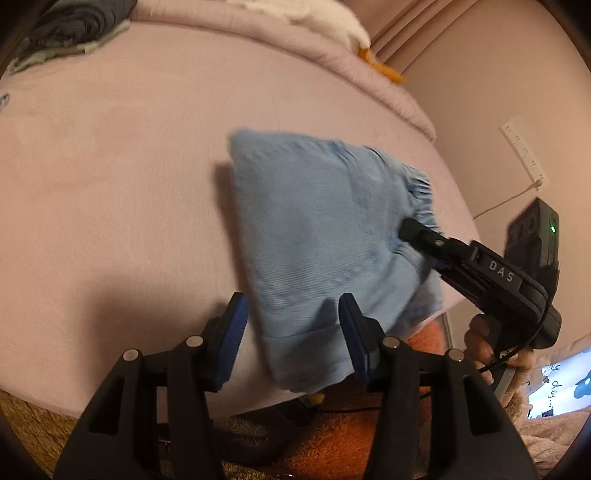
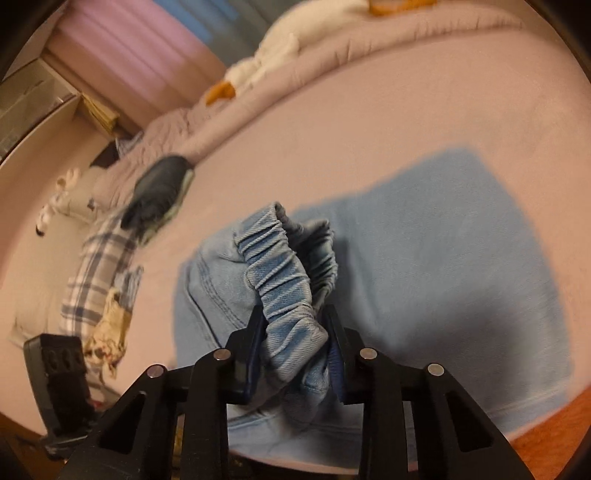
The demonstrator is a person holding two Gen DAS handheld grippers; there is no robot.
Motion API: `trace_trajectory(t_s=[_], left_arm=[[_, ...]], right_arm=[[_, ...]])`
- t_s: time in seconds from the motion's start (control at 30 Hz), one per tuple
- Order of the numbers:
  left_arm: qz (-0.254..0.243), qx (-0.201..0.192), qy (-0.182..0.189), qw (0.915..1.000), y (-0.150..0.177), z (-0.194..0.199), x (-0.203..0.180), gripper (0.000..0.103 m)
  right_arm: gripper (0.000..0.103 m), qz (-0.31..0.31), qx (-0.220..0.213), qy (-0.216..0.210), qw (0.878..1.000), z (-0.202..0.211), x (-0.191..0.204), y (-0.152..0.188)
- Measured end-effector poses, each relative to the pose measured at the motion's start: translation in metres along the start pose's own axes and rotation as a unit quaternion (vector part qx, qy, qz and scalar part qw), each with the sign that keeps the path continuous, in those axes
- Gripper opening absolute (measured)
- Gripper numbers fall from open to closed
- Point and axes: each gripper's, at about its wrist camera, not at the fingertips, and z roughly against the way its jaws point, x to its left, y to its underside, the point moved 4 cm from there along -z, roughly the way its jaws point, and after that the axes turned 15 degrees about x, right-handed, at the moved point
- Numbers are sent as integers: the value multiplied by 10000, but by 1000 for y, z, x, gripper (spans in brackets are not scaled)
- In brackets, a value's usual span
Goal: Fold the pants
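Pants point(image 1: 314, 236), light blue denim, on pink bed point(image 1: 110, 184). Right gripper point(image 2: 295, 350), marked "DAS", clenched on elastic waistband point(image 2: 284, 266). Left gripper point(image 1: 291, 332) released.

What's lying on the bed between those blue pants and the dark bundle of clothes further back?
Nothing: in the left wrist view only bare pink sheet stretches between the blue pants and the dark folded clothes.
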Motion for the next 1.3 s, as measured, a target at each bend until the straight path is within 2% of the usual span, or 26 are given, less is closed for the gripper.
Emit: trace_trajectory(t_s=[0.1, 0.17, 0.23, 0.3, 0.4, 0.5, 0.63, 0.73, 0.8, 0.97, 1.2, 1.3], left_arm=[[-44, -212, 23, 9998, -9, 12, -1, 55], [-53, -196, -84, 9998, -16, 9, -2, 55], [-129, -160, -61, 9998, -23, 3, -7, 54], [-260, -66, -17, 9996, -31, -6, -11, 53], [-332, 63, -291, 9990, -49, -24, -15, 53], [-332, 187, -299, 9988, -63, -40, -16, 49], [-241, 599, -325, 9974, -63, -69, -14, 47], [-268, 472, -351, 9979, -58, -72, -12, 47], [-340, 563, -226, 9976, -49, -71, -12, 47], [-557, 490, -286, 9968, -27, -66, -17, 47], [-402, 664, 148, 9969, -11, -68, -21, 47], [-468, 665, 71, 9967, 3, -65, -24, 47]], right_arm=[[32, 76, -635, 336, 9974, 38, 3, -4], [32, 67, -977, 567, 9936, 61, -2, -5], [32, -38, -1123, 921, 9894, 70, -15, -6], [32, -307, -1086, 1181, 9866, 68, -35, -5], [32, -663, -780, 1317, 9860, 50, -66, 0], [32, -685, -572, 1598, 9831, 35, -78, 4], [32, -728, -606, 1565, 9831, 34, -80, 4], [32, -826, -533, 1464, 9843, 32, -88, 2], [32, -848, -539, 1420, 9847, 31, -89, 2], [33, -825, -533, 1440, 9847, 34, -89, 5], [34, -835, -518, 1449, 9846, 34, -90, 6], [34, -817, -513, 1462, 9845, 34, -91, 6]])
